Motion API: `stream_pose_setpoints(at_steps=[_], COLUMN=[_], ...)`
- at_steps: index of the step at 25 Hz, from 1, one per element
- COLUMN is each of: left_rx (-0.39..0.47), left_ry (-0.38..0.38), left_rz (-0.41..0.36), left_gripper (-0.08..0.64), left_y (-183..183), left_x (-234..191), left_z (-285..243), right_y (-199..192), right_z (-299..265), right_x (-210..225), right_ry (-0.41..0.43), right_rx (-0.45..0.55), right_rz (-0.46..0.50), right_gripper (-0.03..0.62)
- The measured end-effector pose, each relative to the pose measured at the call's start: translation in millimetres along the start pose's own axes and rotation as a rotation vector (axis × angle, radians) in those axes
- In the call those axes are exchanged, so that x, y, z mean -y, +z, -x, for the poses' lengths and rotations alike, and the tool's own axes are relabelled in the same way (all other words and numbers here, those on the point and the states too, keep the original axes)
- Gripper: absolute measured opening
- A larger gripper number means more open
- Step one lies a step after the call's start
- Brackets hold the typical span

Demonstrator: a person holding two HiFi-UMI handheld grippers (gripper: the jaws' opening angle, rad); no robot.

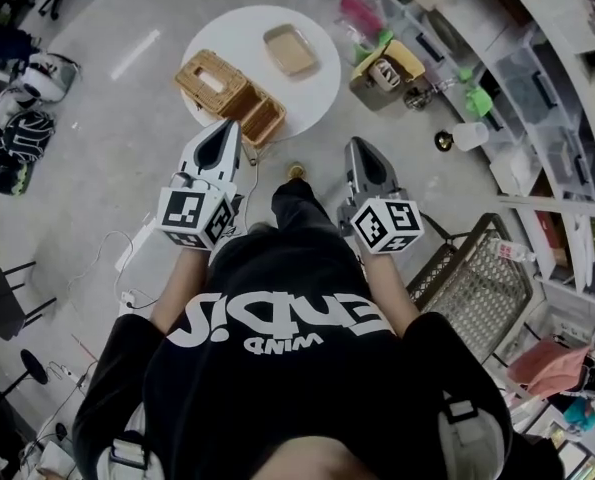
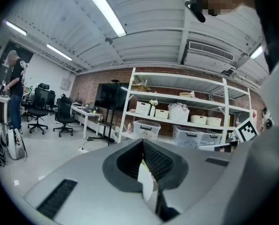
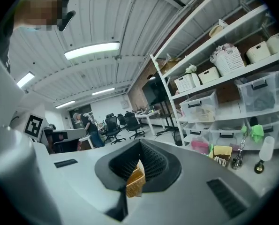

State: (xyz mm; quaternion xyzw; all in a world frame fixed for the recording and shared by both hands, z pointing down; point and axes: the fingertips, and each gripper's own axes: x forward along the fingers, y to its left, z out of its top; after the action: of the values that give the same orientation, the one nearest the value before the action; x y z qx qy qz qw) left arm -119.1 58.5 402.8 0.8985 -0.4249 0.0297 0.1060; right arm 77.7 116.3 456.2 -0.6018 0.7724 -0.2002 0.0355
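I hold both grippers in front of my chest, pointing out over the floor. In the head view the left gripper (image 1: 229, 128) ends just short of a round white table (image 1: 312, 93), near a small wicker basket (image 1: 263, 119). A larger wicker basket (image 1: 211, 80) and a beige tray (image 1: 290, 50) also sit on that table. The right gripper (image 1: 361, 144) hangs over bare floor beside the table. Both have their jaws met at the tips with nothing between them. The left gripper view shows its own gripper (image 2: 143, 142) raised toward shelving; the right gripper (image 3: 140, 145) shows a sliver of basket through its gap.
Shelves with plastic bins (image 1: 537, 98) run along the right, with a yellow box (image 1: 387, 68) and a white bottle (image 1: 469, 135) on the floor before them. A wire cart (image 1: 472, 283) stands at my right. Bags (image 1: 22, 118) and cables (image 1: 127, 258) lie left. A person (image 2: 15, 88) stands far off by office chairs (image 2: 41, 109).
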Motion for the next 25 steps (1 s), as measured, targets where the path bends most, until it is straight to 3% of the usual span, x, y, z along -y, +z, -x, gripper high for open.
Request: stream_pose_setpoints(at_steps=[14,25], left_rx=[-0.005,0.005], left_ry=[0.102,0.181], left_rz=[0.004,-0.003], left_gripper=[-0.002,-0.002], left_y=[31.9,40.1], left_x=[-37.2,-52.9], left_z=[-113.5,-148.2], right_y=[56.9,86.8], right_z=[-111.9,-158.0], right_x=[67.1,88.3], right_ry=[0.091,0.167], right_rx=[-0.028,-0.027], right_rz=[0.009,0.047], right_gripper=[-0.003,-0.003])
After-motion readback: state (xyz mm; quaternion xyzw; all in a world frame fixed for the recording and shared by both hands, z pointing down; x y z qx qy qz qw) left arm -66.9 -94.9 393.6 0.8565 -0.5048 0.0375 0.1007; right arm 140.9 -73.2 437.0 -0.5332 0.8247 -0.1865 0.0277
